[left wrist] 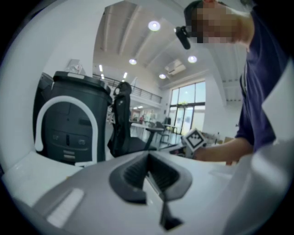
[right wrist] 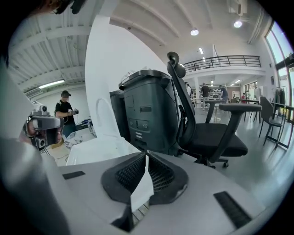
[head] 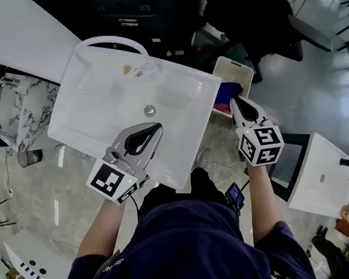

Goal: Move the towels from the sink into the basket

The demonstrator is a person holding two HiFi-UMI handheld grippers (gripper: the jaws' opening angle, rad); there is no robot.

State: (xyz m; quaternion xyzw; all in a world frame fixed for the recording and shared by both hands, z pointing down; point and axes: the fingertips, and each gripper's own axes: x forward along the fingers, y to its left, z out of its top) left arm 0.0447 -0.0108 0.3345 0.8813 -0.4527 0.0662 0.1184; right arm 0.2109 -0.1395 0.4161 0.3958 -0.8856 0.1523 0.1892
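Ok, right gripper (head: 235,103): jaws pressed together tip to tip, nothing clamped. Left gripper (head: 155,130): same, closed and empty, hanging over the near rim of the sink (head: 83,119). Outward from the right tips, the basket (head: 234,64) sits just beside them at 11 o'clock, with the towels (head: 227,93) bunched inside, blue showing. The basin at 12 o'clock of the left tips looks bare down to the drain (head: 149,110); no cloth visible there. Judgement: transfer looks finished. Should any towel remain, the left is nearer the sink and the right nearer the basket. Towel long axis unreadable, crumpled.
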